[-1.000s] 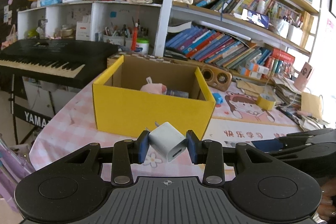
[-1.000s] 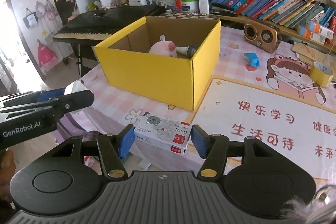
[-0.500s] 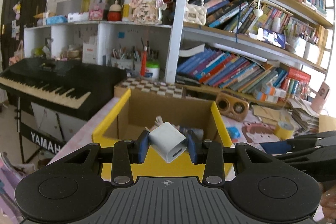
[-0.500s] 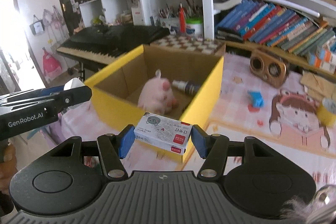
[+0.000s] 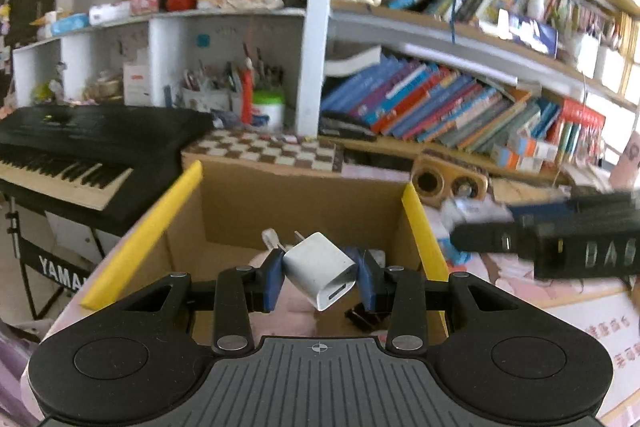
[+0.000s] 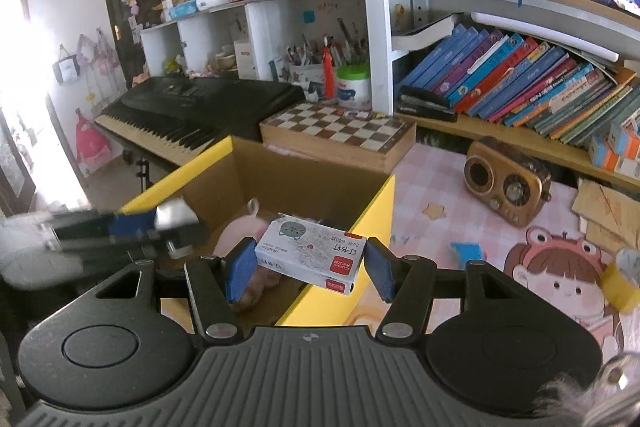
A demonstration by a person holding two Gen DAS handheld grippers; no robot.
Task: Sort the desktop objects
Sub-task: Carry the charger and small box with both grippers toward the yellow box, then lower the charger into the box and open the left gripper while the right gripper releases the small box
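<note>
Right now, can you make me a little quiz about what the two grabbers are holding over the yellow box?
1. True or false: the left gripper holds a white USB charger plug.
2. What does the right gripper hold? A) a roll of tape B) a small box of staples C) a pen
3. Name the pink thing lying inside the yellow cardboard box.

Key
1. True; its pads are shut on the plug.
2. B; the box of staples sits between its blue pads.
3. A pink plush toy.
</note>
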